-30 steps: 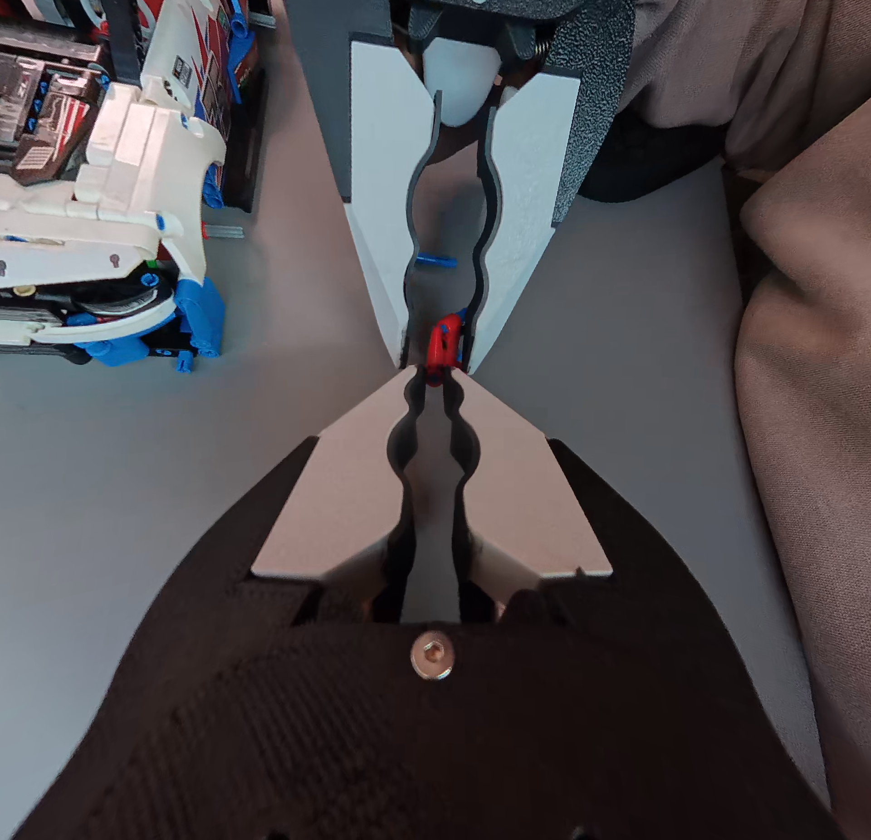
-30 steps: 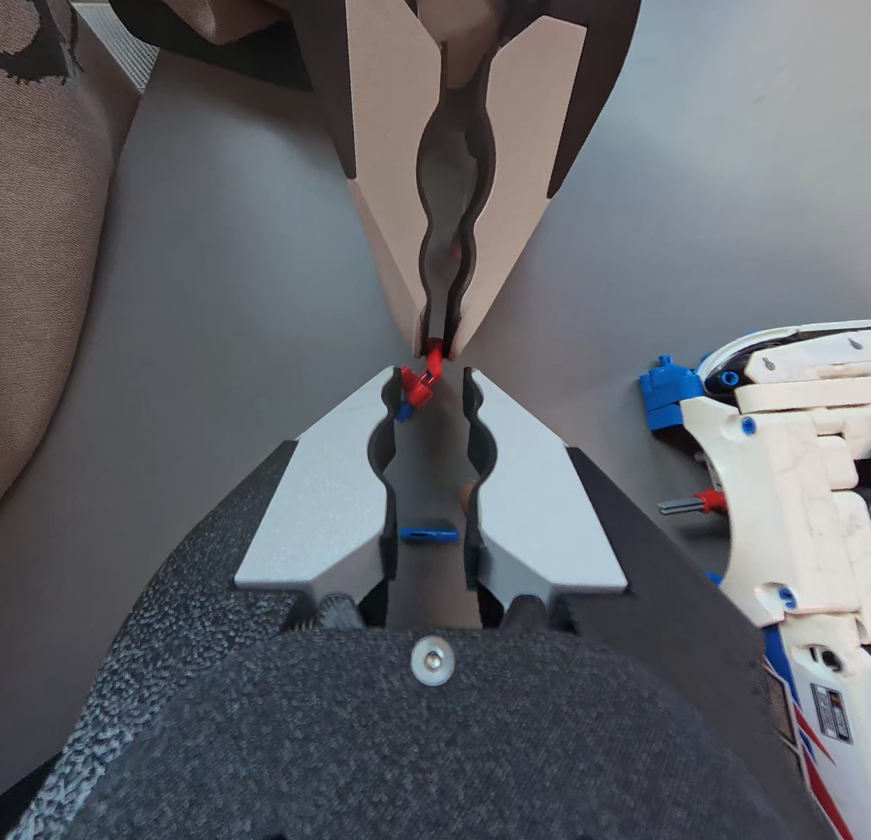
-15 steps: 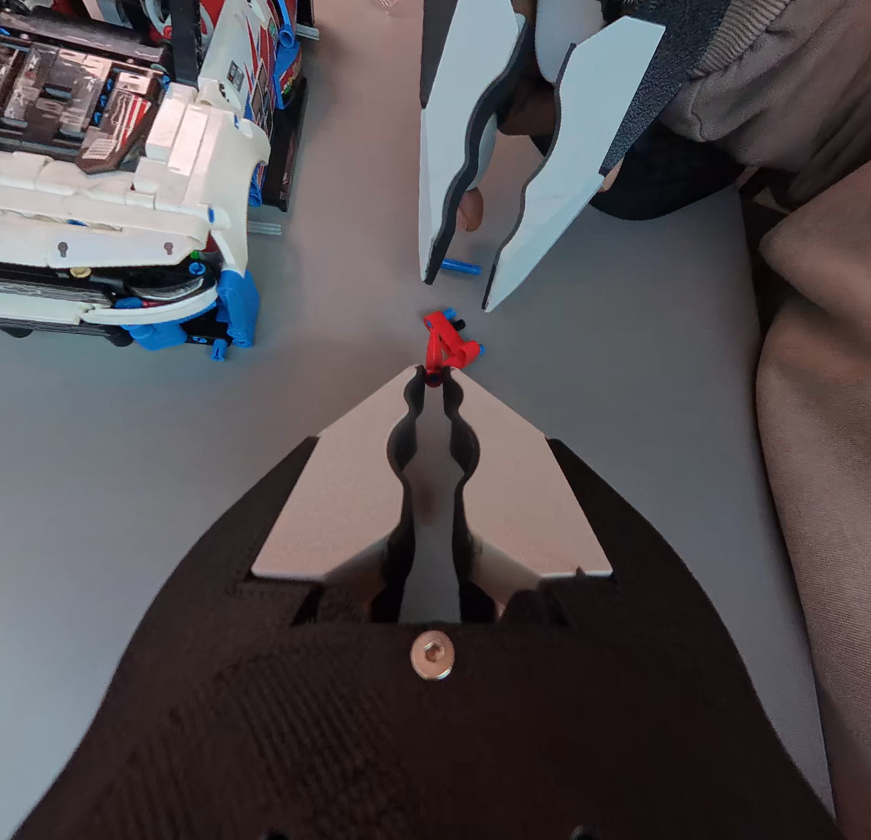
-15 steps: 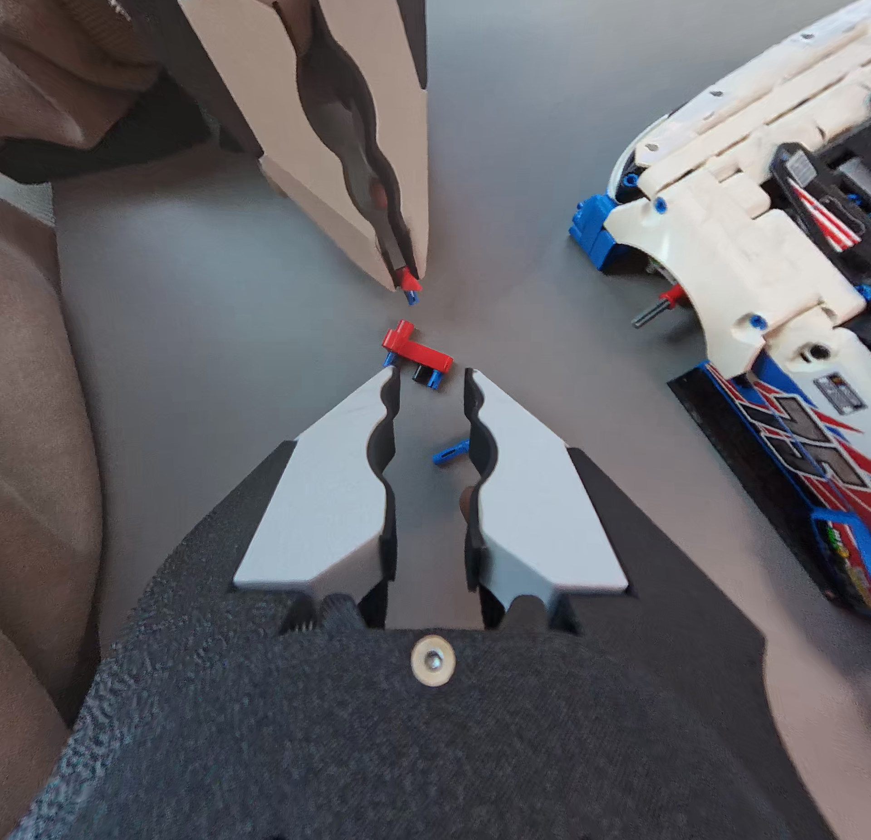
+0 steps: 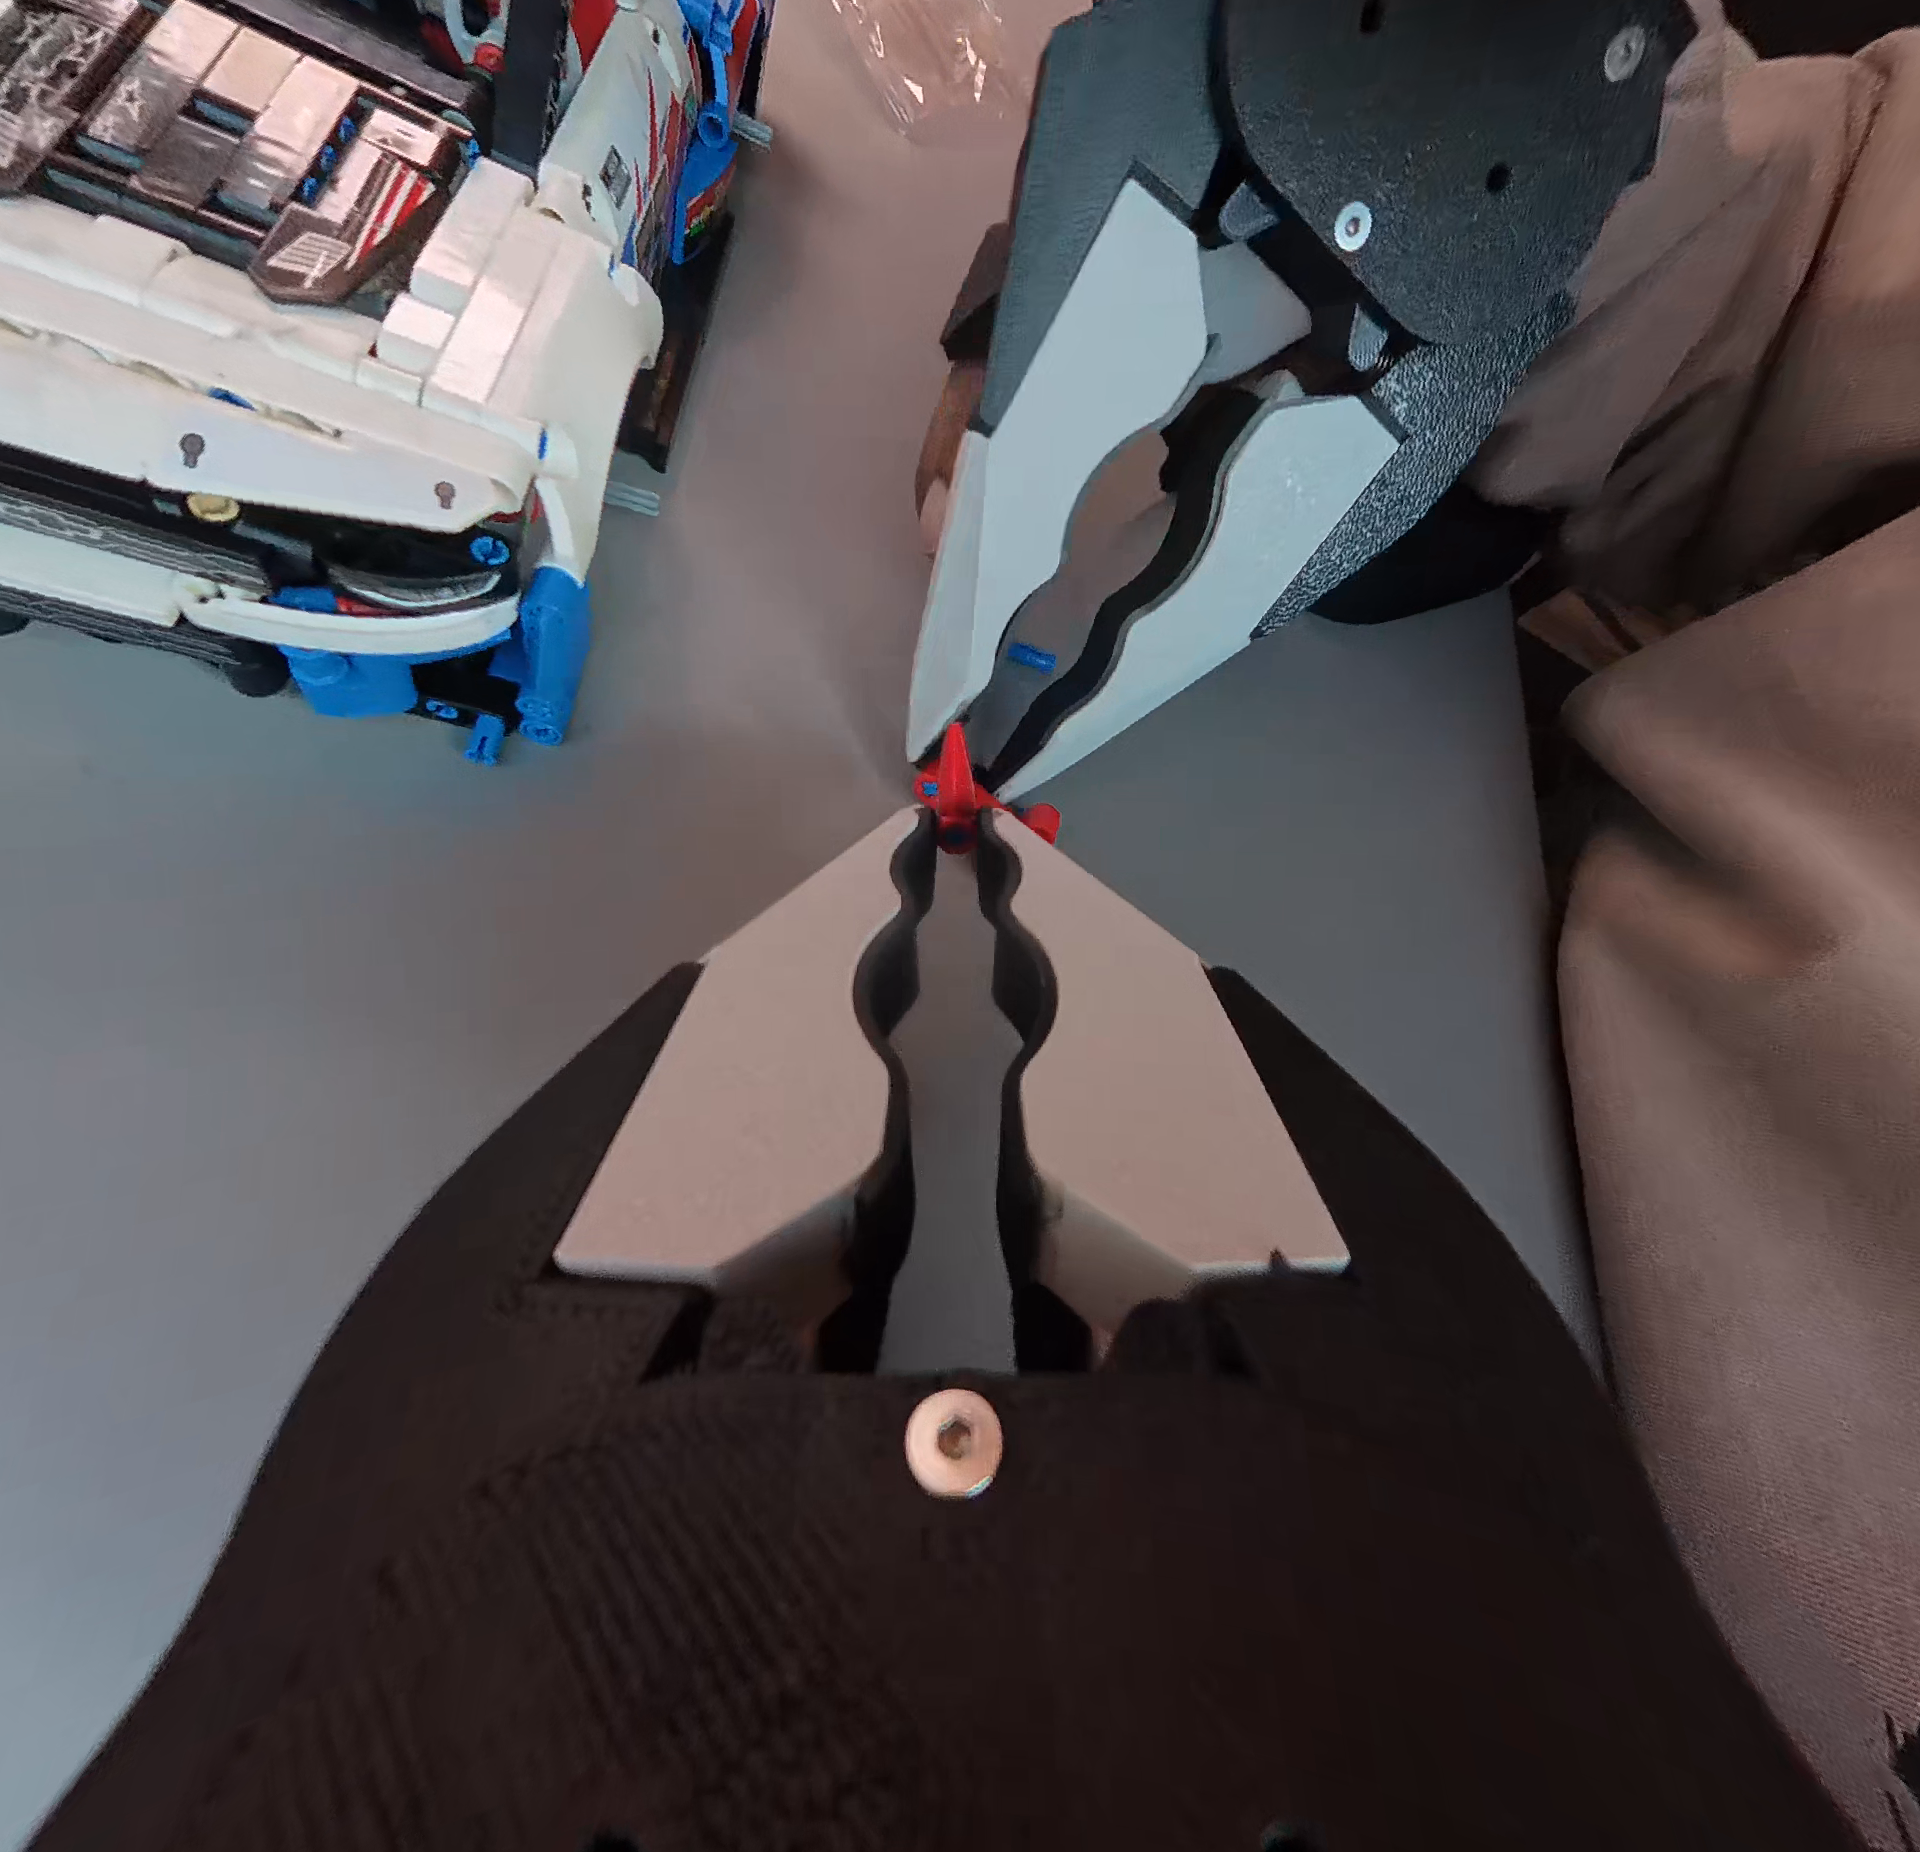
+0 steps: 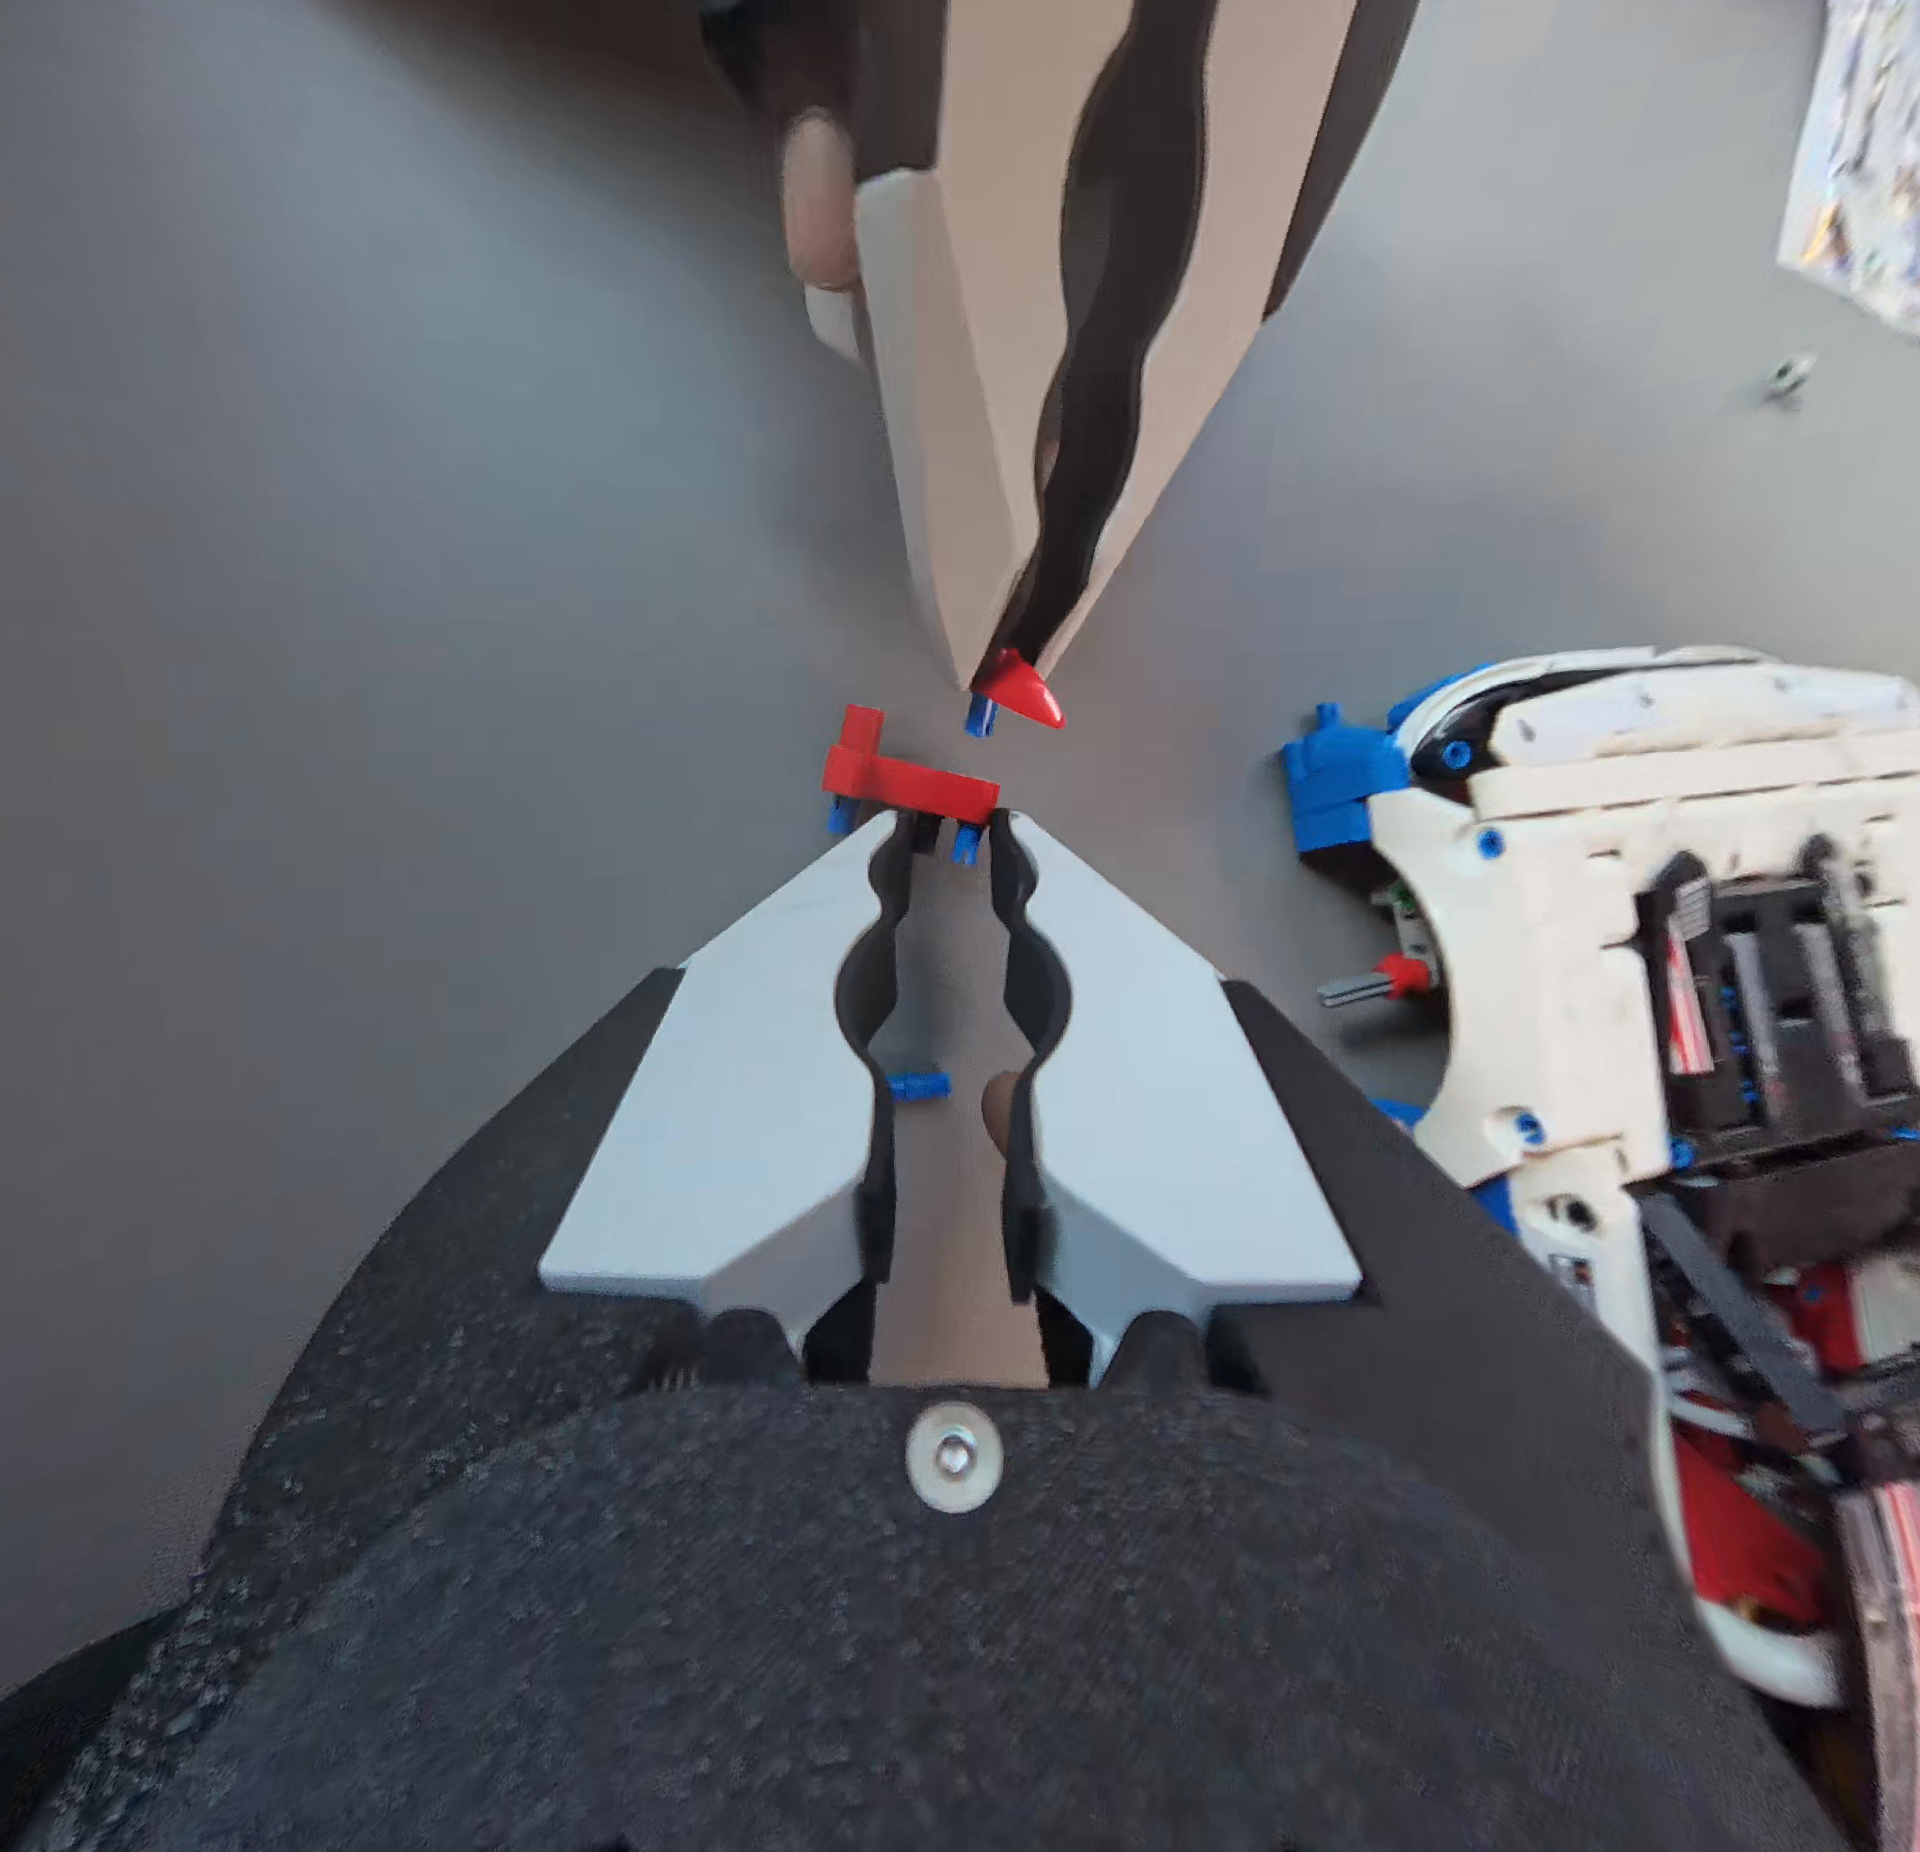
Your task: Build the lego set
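Observation:
My left gripper (image 5: pixel 951 828) is shut on a small red curved piece with a blue pin (image 6: pixel 1023 699). It shows in the right wrist view (image 6: pixel 997 664) coming down from the top. My right gripper (image 6: pixel 948 828) is shut on the pins under a red L-shaped piece (image 6: pixel 909 779). The two red pieces sit a short gap apart, tip to tip, above the grey table (image 6: pixel 364 555). In the left wrist view the right gripper (image 5: pixel 971 768) reaches in from the upper right, and the red pieces (image 5: pixel 951 779) overlap between both pairs of tips.
A white, blue and black lego car stands at the left (image 5: pixel 312 348), on the right in the right wrist view (image 6: pixel 1610 919). A loose blue pin (image 6: pixel 920 1085) lies on the table. A clear plastic bag (image 5: pixel 914 26) lies behind. A person's brown clothing (image 5: pixel 1745 867) fills the right side. Less than 4 cm separates the two grippers' tips.
Half a second ago the right gripper was open and the L-shaped piece sat in front of its tips. Now it is shut on that piece, close to the left gripper's tip.

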`<state>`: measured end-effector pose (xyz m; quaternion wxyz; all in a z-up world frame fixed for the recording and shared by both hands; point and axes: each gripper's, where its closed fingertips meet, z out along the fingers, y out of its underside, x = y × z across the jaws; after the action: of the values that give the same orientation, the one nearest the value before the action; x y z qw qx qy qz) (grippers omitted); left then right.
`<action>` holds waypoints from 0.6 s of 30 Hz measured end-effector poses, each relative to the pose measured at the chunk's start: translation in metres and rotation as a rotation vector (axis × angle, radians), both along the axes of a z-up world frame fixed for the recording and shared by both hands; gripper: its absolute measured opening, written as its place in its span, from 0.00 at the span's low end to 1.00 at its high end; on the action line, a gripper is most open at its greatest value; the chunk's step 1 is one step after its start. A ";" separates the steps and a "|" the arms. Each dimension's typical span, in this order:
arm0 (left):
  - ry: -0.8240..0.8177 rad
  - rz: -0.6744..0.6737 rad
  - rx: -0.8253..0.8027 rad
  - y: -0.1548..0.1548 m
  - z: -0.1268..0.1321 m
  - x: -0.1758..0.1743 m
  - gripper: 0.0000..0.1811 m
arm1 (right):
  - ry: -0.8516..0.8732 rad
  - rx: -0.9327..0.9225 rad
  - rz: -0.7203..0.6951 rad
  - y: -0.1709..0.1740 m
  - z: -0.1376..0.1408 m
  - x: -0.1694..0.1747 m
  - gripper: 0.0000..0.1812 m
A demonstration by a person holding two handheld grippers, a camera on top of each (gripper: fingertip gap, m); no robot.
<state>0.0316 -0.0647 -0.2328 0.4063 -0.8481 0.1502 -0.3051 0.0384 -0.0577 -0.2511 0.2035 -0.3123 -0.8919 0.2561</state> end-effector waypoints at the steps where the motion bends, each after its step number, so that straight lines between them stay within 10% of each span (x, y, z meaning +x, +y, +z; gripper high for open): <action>1: -0.030 0.011 -0.002 0.001 0.002 -0.001 0.03 | 0.067 0.006 0.019 0.000 0.007 -0.003 0.07; 9: -0.342 0.071 -0.005 0.008 0.027 -0.004 0.03 | 0.335 0.141 0.028 0.009 0.033 -0.010 0.07; 18: -0.326 0.096 -0.066 0.008 0.014 -0.003 0.03 | 0.392 0.173 -0.021 0.011 0.032 -0.011 0.06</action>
<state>0.0282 -0.0564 -0.2185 0.4110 -0.8065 0.0317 -0.4237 0.0277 -0.0462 -0.2190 0.4018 -0.2471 -0.8506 0.2325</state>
